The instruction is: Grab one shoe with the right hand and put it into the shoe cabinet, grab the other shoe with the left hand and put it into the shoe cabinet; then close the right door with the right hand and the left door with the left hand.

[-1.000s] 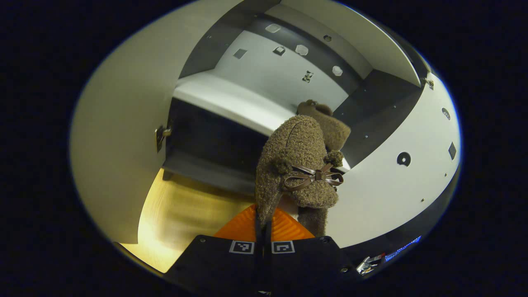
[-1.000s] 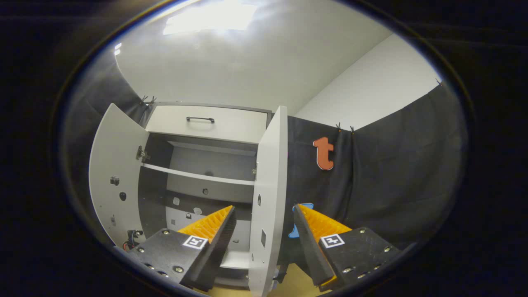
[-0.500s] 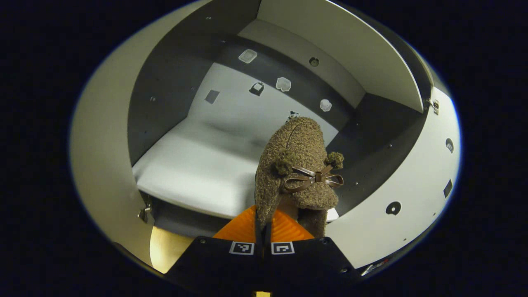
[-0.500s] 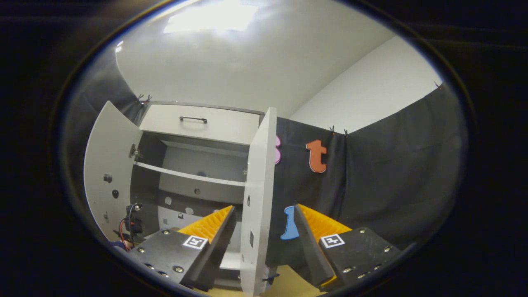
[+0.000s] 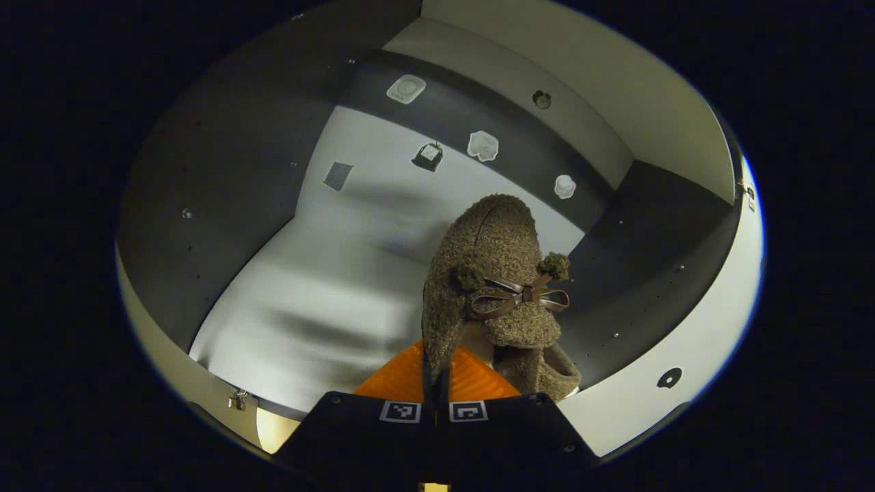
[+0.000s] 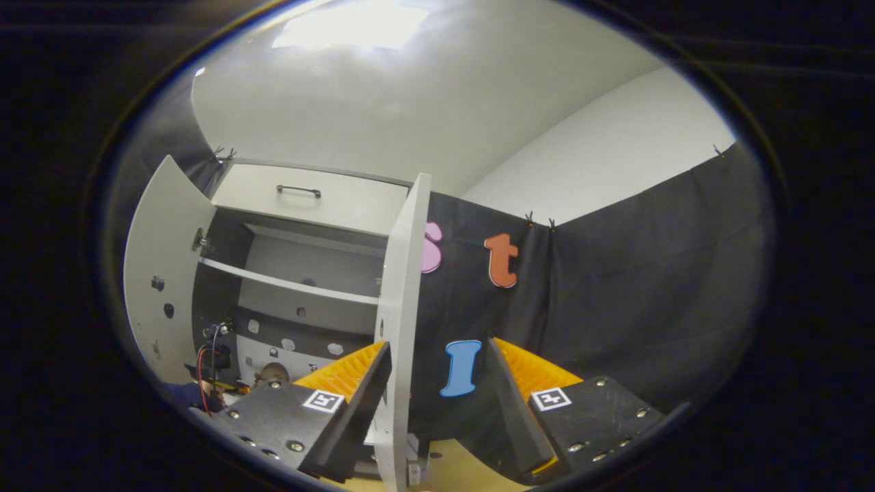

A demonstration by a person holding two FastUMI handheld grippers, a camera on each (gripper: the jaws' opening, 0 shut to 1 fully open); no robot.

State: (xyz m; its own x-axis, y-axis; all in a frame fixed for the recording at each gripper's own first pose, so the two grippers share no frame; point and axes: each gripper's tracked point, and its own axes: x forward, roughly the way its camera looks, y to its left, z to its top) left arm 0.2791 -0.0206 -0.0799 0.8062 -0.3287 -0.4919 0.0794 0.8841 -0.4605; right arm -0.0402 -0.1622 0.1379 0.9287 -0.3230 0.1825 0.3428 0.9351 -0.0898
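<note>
A brown fuzzy shoe [image 5: 495,273] with a small bow hangs toe-forward in my left gripper [image 5: 435,355], which is shut on its rim. It is inside the shoe cabinet, above the pale lower shelf [image 5: 321,301]. A second brown fuzzy piece [image 5: 557,374] peeks out low on the right; I cannot tell whether it is the other shoe. My right gripper [image 6: 437,348] stands open outside the cabinet, its fingers on either side of the open right door's edge [image 6: 400,301] without touching it. Low inside the cabinet in that view a bit of brown shoe [image 6: 272,372] shows.
The left door [image 6: 147,273] is swung wide. A drawer with a dark handle [image 6: 299,190] sits above the compartment, and an upper shelf [image 6: 287,283] crosses it. Small stickers and fittings [image 5: 482,145] dot the back panel. Wooden floor [image 6: 444,471] lies below.
My left gripper has carried the shoe from in front of the cabinet deep into the lower compartment. The right gripper, still open, has turned to the right, so the door edge sits further left.
</note>
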